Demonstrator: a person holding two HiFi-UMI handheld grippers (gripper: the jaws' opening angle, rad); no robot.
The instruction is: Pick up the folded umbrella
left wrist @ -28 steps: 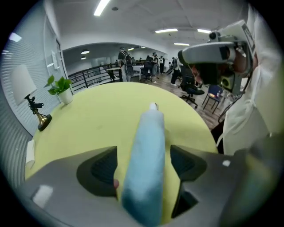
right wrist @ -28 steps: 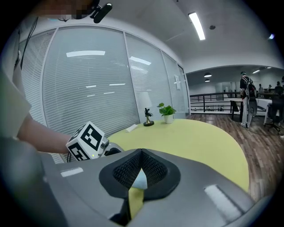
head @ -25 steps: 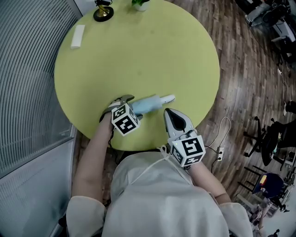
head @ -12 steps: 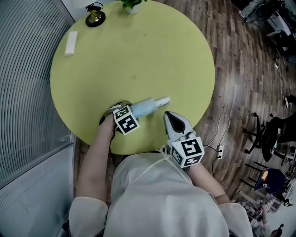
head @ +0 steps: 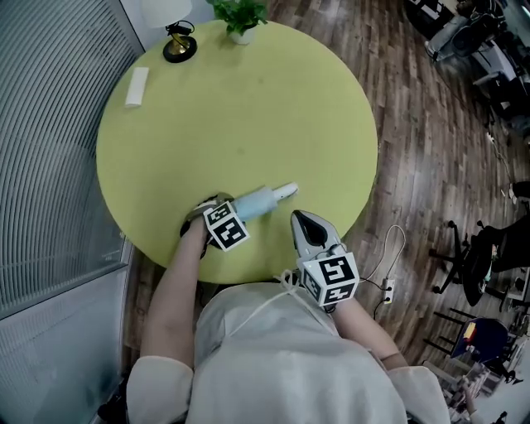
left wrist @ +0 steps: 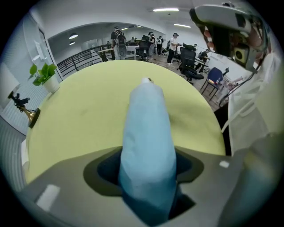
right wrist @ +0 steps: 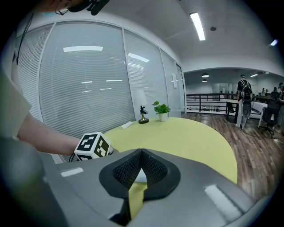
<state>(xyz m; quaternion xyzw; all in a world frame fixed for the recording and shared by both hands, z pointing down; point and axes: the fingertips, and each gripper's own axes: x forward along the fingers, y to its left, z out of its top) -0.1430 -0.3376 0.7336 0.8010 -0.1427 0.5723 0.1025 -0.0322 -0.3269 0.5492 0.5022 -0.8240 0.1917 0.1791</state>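
Note:
The folded umbrella [head: 261, 199], pale blue with a white tip, lies on the round yellow-green table [head: 248, 108] near its front edge. My left gripper [head: 214, 204] points steeply down over the umbrella's near end. In the left gripper view the umbrella [left wrist: 146, 142] runs between the jaws of the left gripper [left wrist: 148, 181]. The jaws are closing around it, and a dark gap still shows on its right side. My right gripper [head: 301, 218] hovers just right of the umbrella, shut and empty. Through the thin slit of the right gripper [right wrist: 141, 170] I see only table.
A white block [head: 137, 87], a small lamp base [head: 178, 50] and a potted plant [head: 243, 21] stand at the table's far edge. Window blinds run along the left. A cable and power strip [head: 387, 286] lie on the wooden floor to the right.
The left gripper's jaws have drawn closer around the umbrella's near end and the gripper has tipped a little. The umbrella and the right gripper have stayed in place; the head view has shifted.

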